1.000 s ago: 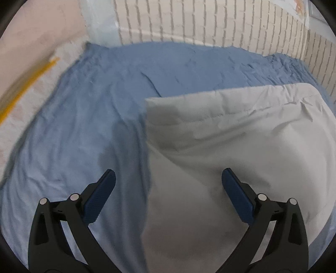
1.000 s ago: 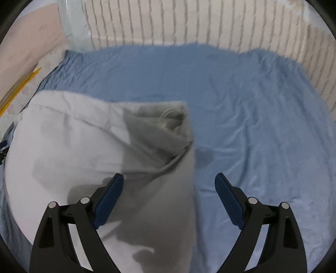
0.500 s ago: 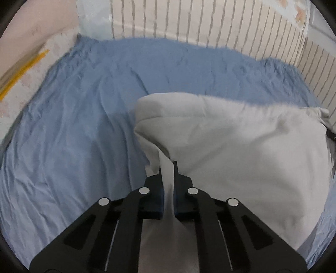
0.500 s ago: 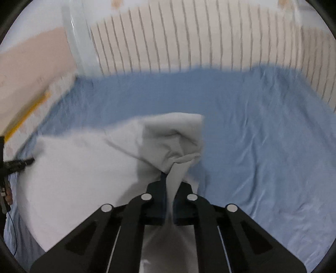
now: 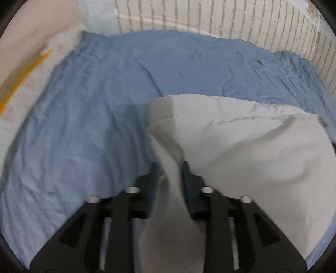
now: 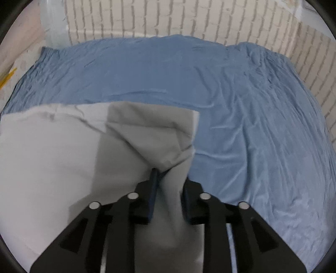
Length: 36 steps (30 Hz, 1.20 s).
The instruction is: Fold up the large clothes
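Observation:
A large pale grey garment [image 5: 241, 147] lies folded on a blue sheet [image 5: 84, 126] spread over the surface. My left gripper [image 5: 170, 168] is at the garment's left corner. Its jaws are opening, and a bunched ridge of the cloth still stands between the fingers without being pinched. In the right wrist view the same garment [image 6: 52, 157] fills the left side on the blue sheet [image 6: 252, 126]. My right gripper [image 6: 170, 178] is at its right corner, jaws opening as well, with a loose fold of cloth in the gap.
A wall [image 5: 210, 16] with a pale brick pattern runs along the far edge of the sheet and curves round the right side [image 6: 304, 52]. At the left lies a light floor strip with a yellow stripe [image 5: 25, 77]. Bare blue sheet stretches beyond the garment.
Both grippers went from wide open over the garment's corners to shut on the cloth, pulling it into ridges. Now both sets of jaws have parted a little, cloth still between them.

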Available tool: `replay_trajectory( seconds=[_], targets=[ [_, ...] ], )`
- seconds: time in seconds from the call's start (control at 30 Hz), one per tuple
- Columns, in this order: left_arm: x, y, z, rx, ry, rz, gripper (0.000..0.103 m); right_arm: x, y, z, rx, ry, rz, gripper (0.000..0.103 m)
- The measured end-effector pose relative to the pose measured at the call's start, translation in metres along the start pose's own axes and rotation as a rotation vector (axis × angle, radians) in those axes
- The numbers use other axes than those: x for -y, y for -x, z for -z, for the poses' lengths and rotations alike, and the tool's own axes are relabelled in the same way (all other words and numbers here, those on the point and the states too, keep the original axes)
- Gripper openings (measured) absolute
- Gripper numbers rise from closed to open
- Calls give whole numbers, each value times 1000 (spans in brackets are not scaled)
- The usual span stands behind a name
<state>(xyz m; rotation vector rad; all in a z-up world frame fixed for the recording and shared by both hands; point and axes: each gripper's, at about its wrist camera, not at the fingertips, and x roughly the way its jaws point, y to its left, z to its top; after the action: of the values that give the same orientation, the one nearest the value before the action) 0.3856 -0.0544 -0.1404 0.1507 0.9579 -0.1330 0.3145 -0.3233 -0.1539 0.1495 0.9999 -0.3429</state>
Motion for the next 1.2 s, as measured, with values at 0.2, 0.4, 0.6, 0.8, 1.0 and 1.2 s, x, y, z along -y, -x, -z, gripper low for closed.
replay_trajectory(
  seconds=[0.2,0.4,0.6,0.8,1.0,1.2],
  targets=[
    [-3,73,37,148,54,-27,76,9,77,19,163,-28,-28,60],
    [34,101,88,182,39,24,55,-26,107,62,208,57,-60,53],
    [44,65,105,81,38,73,19,-36,74,77,85,85,-84,4],
    [63,21,98,31,11,80,17,-49,38,87,32,112,-76,0],
    [77,-4,94,1,7,85,17,-58,22,84,13,128,-62,0],
    [82,-21,88,-45,-9,82,17,-53,8,76,-11,96,-95,0]
  ],
)
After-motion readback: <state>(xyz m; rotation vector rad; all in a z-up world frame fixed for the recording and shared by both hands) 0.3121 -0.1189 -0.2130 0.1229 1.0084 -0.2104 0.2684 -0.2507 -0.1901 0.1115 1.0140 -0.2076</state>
